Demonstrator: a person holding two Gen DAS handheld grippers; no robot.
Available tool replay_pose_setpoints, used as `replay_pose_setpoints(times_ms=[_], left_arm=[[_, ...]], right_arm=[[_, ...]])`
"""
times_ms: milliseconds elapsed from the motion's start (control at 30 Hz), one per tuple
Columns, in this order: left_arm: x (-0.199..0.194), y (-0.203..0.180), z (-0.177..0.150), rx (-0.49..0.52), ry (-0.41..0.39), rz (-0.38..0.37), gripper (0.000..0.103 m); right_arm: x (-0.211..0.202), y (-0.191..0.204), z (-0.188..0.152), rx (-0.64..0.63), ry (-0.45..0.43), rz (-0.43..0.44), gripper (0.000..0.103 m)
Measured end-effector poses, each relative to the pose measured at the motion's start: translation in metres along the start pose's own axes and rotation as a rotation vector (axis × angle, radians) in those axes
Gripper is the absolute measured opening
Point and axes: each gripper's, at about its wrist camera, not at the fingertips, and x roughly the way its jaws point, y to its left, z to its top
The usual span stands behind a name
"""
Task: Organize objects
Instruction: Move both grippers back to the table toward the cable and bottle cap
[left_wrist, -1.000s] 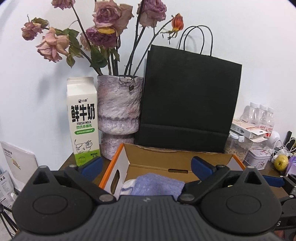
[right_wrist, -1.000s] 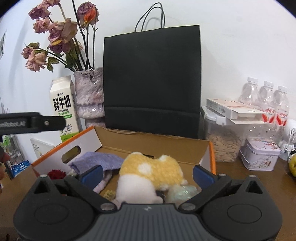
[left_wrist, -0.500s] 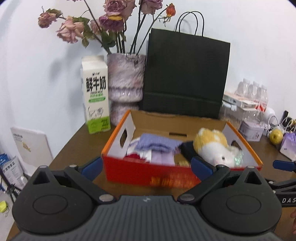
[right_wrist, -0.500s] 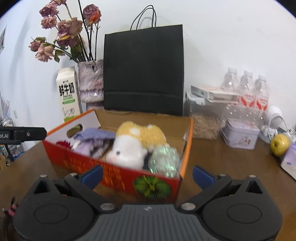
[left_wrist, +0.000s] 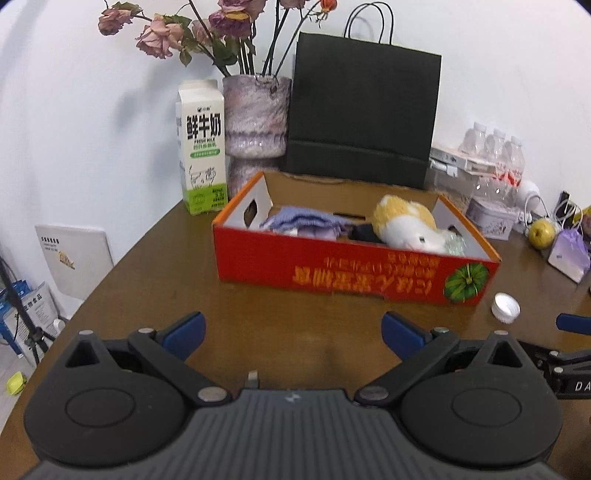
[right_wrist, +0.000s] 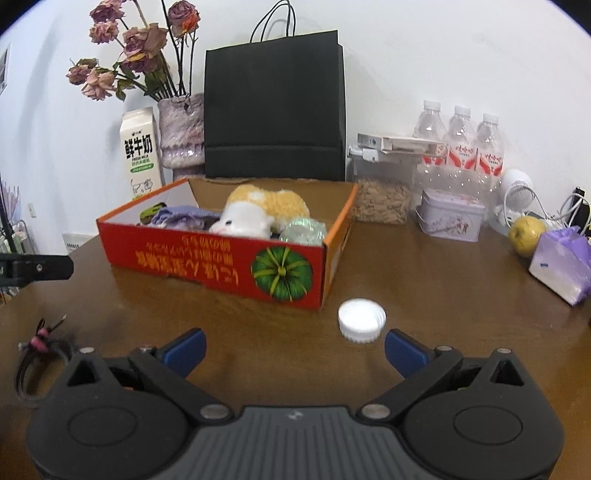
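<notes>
A red cardboard box (left_wrist: 332, 264) (right_wrist: 207, 260) sits on the brown table (left_wrist: 166, 280). Inside it lie a yellow and white plush toy (left_wrist: 406, 223) (right_wrist: 258, 212), a purple cloth (left_wrist: 301, 219) (right_wrist: 181, 218) and a shiny green ball (right_wrist: 303, 230). A white bottle cap (right_wrist: 362, 319) (left_wrist: 505, 307) lies on the table by the box's right front corner. My left gripper (left_wrist: 291, 332) is open over bare table, well short of the box. My right gripper (right_wrist: 295, 347) is open too, the cap just ahead of its right finger.
Behind the box stand a milk carton (left_wrist: 201, 147), a vase of dried roses (left_wrist: 256, 110) and a black paper bag (left_wrist: 362, 118). Right of it are a seed jar (right_wrist: 382, 201), a tin (right_wrist: 450, 218), water bottles (right_wrist: 461, 144), an apple (right_wrist: 526, 230) and a purple pouch (right_wrist: 561, 264). A black strap (right_wrist: 37, 354) lies at the left.
Both grippers have pulled back and away from the box, which now shows whole with bare table in front. The bottle cap and strap have come into view.
</notes>
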Motion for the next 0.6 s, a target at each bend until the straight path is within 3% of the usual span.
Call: replay_pose_setpoints(times_ms=[367, 600], left_arm=[[-0.02, -0.001, -0.031, -0.004, 0.064, 0.071, 0.103], [-0.025, -0.009, -0.048, 0.001, 0.111, 0.069, 0.103]], right_arm=[[-0.015, 0.001, -0.023, -0.03, 0.039, 0.036, 0.103], [-0.019, 0.005, -0.034, -0.056, 0.066, 0.065, 0.103]])
